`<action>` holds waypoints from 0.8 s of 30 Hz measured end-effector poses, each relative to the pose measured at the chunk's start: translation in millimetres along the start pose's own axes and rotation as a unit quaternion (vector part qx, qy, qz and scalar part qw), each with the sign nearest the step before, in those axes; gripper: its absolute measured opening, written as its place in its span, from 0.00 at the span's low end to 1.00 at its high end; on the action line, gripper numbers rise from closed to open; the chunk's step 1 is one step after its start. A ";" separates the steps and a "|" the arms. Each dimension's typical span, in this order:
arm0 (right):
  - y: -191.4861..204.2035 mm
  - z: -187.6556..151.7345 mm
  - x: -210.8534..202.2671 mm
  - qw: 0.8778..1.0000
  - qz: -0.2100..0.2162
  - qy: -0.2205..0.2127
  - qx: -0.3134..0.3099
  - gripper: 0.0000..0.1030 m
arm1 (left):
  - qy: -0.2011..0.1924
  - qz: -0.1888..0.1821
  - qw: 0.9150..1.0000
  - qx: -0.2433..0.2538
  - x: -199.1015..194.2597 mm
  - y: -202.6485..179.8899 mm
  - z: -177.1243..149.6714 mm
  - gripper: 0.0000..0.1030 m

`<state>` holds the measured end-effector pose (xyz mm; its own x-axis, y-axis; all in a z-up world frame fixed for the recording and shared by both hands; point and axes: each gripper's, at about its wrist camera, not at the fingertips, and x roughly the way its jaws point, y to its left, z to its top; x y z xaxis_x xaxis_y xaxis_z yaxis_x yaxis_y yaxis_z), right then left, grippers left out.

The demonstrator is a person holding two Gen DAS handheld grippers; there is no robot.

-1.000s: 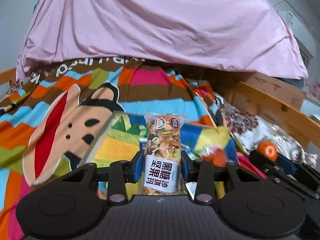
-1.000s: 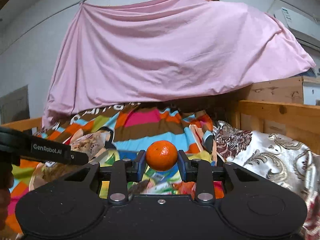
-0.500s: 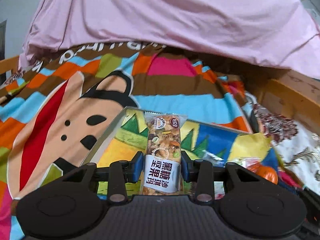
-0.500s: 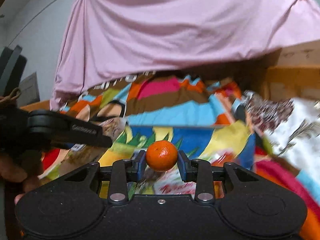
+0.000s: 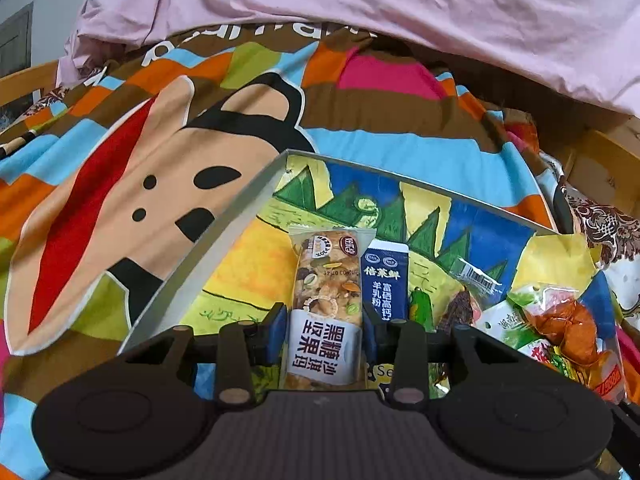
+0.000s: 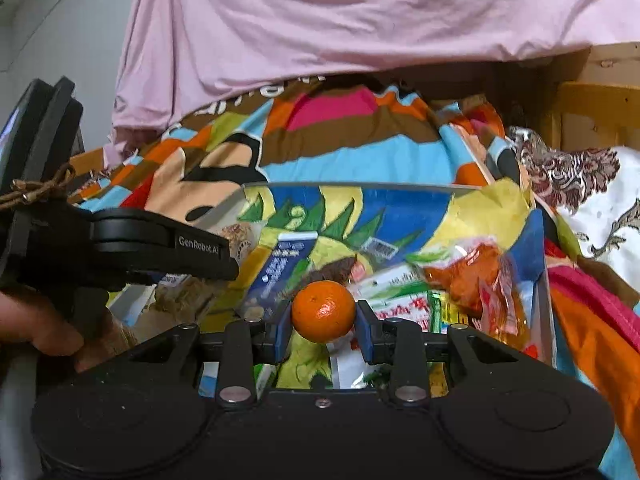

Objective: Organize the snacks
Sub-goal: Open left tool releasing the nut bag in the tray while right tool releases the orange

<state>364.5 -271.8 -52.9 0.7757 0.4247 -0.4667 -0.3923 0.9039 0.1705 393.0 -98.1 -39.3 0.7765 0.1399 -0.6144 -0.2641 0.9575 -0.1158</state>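
Left wrist view: my left gripper (image 5: 325, 330) clamps a snack bar (image 5: 325, 308) lengthwise above the tray (image 5: 208, 256); my right gripper (image 6: 323, 330) pinches a tangerine (image 6: 323, 311).

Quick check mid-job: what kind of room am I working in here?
Most likely a bedroom: the snack tray sits on a cartoon-print blanket, with a wooden bed frame at the right and a pink sheet hung behind.
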 end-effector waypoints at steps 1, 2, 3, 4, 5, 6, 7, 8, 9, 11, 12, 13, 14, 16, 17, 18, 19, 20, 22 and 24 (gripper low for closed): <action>-0.7 -0.7 0.8 1.000 0.000 0.003 0.001 0.35 | 0.001 0.000 1.000 -0.001 0.5 -0.8 0.0 0.41; -0.9 -1.3 1.5 1.000 0.000 0.006 0.002 0.35 | 0.002 -0.001 1.000 -0.001 0.6 -1.6 -0.8 0.41; -1.2 -1.8 2.2 1.000 0.001 0.008 0.003 0.35 | 0.003 -0.001 1.000 0.000 1.2 -2.5 -0.8 0.41; -1.4 -2.4 2.8 1.000 0.001 0.010 0.003 0.35 | 0.003 -0.001 1.000 0.002 1.3 -3.3 -1.7 0.41; -1.1 -2.9 3.0 1.000 0.001 0.011 0.002 0.35 | 0.004 -0.001 1.000 0.004 1.6 -4.1 -2.6 0.41; -1.1 -3.0 3.2 1.000 0.001 0.011 0.002 0.35 | 0.005 -0.001 1.000 0.005 2.1 -4.7 -3.5 0.41; -1.2 -3.0 3.2 1.000 0.001 0.011 0.002 0.35 | 0.006 -0.001 1.000 0.006 3.3 -5.2 -4.0 0.41; -1.4 -2.9 3.4 1.000 0.001 0.011 0.002 0.35 | 0.007 0.000 1.000 0.006 3.9 -5.4 -4.9 0.41; -1.5 -2.7 3.5 1.000 0.001 0.011 0.002 0.35 | 0.008 0.000 1.000 0.006 4.4 -5.4 -5.7 0.41; -1.2 -3.0 3.6 1.000 0.000 0.012 0.002 0.35 | 0.009 -0.002 1.000 0.005 5.4 -5.4 -6.9 0.41; -1.2 -3.0 4.0 1.000 0.000 0.012 0.002 0.35 | 0.009 -0.003 1.000 0.006 5.8 -5.7 -7.5 0.41; -0.8 -3.5 4.1 1.000 -0.001 0.013 0.001 0.36 | 0.009 -0.003 1.000 0.007 5.8 -5.5 -8.1 0.41; -0.8 -3.8 4.1 1.000 -0.001 0.012 0.002 0.36 | 0.008 -0.003 1.000 0.008 5.8 -5.5 -8.5 0.41; -0.7 -4.5 4.3 1.000 -0.003 0.014 0.003 0.36 | 0.008 -0.006 1.000 0.005 5.9 -4.5 -9.0 0.41; -1.1 -4.4 4.5 1.000 -0.003 0.014 0.004 0.37 | 0.009 -0.007 1.000 0.003 6.2 -3.7 -9.0 0.41; -1.2 -4.3 4.4 1.000 -0.002 0.015 0.005 0.37 | 0.010 -0.008 1.000 0.000 6.3 -3.0 -9.3 0.41; -0.8 -4.6 4.2 1.000 -0.003 0.015 0.005 0.38 | 0.010 -0.009 1.000 -0.002 6.3 -2.2 -9.6 0.41; -0.7 -4.3 4.0 1.000 -0.004 0.014 0.005 0.38 | 0.010 -0.010 1.000 -0.004 6.3 -1.5 -9.8 0.41; -0.2 -4.0 3.1 1.000 -0.004 0.014 0.004 0.38 | 0.012 -0.012 1.000 -0.006 6.5 -1.0 -10.3 0.42; -0.2 -3.9 2.4 1.000 -0.007 0.014 0.003 0.38 | 0.016 -0.008 1.000 -0.007 6.9 -0.6 -11.0 0.43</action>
<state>364.5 -271.2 -57.4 0.7669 0.4114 -0.4925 -0.3788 0.9097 0.1700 392.2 -100.5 -52.0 0.7625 0.1164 -0.6364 -0.2601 0.9558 -0.1368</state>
